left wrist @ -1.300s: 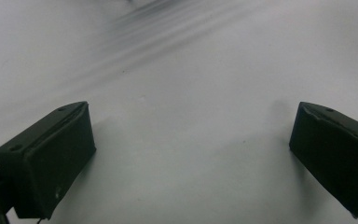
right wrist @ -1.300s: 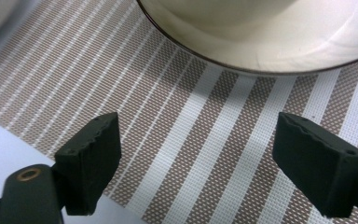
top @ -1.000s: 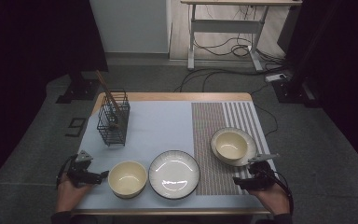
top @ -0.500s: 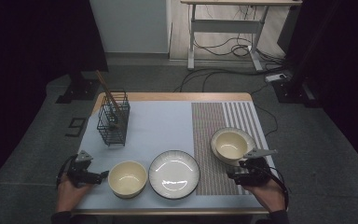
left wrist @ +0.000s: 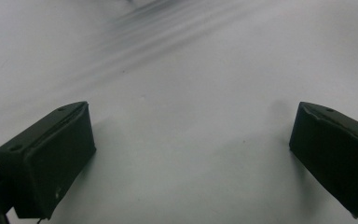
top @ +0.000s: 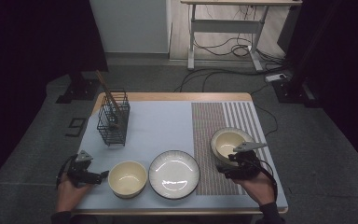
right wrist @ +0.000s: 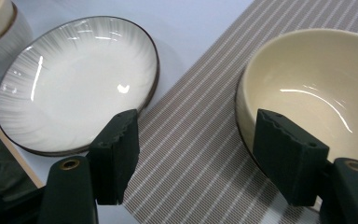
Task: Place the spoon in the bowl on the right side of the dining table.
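Pale blue cloth (top: 158, 126) covers the wooden table, with a striped grey mat (top: 214, 140) at its right; dark floor and cables lie beyond. Wire basket (top: 113, 122) holds brown sticks. Right gripper (right wrist: 196, 154), jaws apart and just narrowed with nothing between, hangs beside the cream bowl (right wrist: 317, 88) on the mat, near the white plate (right wrist: 79, 79). Left gripper (left wrist: 191, 154) gapes wide over bare cloth beside another bowl (top: 127, 178)

We count two cream bowls, one (top: 127, 178) near the left and one (top: 228, 142) on the striped mat, one white plate (top: 174, 173), one black wire basket (top: 113, 119), and two tools, left (top: 103, 174) and right (top: 220, 169).
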{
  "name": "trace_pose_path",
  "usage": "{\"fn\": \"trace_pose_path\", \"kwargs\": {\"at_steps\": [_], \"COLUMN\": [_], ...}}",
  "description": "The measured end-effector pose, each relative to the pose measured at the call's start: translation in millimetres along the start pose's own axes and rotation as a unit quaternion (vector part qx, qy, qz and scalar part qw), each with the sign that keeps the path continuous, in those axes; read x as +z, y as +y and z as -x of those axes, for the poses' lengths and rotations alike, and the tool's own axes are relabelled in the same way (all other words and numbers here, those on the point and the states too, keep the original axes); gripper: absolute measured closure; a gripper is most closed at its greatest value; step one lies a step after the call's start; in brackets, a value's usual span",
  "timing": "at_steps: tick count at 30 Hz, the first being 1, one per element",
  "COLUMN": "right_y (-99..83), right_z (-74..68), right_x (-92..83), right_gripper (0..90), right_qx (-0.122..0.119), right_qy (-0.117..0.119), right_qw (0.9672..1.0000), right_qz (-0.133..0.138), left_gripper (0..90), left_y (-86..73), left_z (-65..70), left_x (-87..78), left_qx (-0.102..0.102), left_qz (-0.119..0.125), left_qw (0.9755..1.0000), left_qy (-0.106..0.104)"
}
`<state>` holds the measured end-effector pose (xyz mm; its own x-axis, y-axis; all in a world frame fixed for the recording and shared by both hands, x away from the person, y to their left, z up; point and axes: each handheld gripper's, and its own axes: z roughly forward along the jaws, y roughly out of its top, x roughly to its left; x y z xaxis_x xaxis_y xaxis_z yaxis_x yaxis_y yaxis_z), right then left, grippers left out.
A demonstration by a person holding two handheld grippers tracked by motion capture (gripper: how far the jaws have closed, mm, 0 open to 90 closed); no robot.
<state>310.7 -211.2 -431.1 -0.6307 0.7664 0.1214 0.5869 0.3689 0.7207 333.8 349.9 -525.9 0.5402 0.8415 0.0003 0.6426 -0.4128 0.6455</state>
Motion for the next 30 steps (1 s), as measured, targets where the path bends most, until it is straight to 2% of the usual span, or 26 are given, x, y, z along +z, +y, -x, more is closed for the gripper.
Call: {"fn": "trace_pose_path", "kwargs": {"at_steps": [18, 23, 26, 30], "right_y": [30.2, 38.2, 44.2, 53.8], "right_z": [-18.6, -23.6, -25.3, -30.9], "right_x": [26.1, 33.1, 37.9, 46.4], "right_gripper": [38.1, 36.7, 37.6, 38.8], "right_qx": [-0.021, -0.03, -0.038, -0.056], "right_qy": [0.035, 0.032, 0.041, 0.04], "right_qw": [0.9992, 0.999, 0.9985, 0.9977], "right_qz": [-0.005, 0.002, 0.001, 0.001], "left_gripper": [0.0, 0.0, 0.0, 0.0], "left_y": [0.0, 0.1, 0.1, 0.1], "left_z": [-0.1, -0.1, -0.1, -0.2], "left_x": [0.0, 0.0, 0.0, 0.0], "left_qx": [0.0, 0.0, 0.0, 0.0], "left_qz": [0.0, 0.0, 0.0, 0.0], "left_qw": [1.0, 1.0, 1.0, 1.0], "left_qy": [0.0, 0.0, 0.0, -0.001]}}
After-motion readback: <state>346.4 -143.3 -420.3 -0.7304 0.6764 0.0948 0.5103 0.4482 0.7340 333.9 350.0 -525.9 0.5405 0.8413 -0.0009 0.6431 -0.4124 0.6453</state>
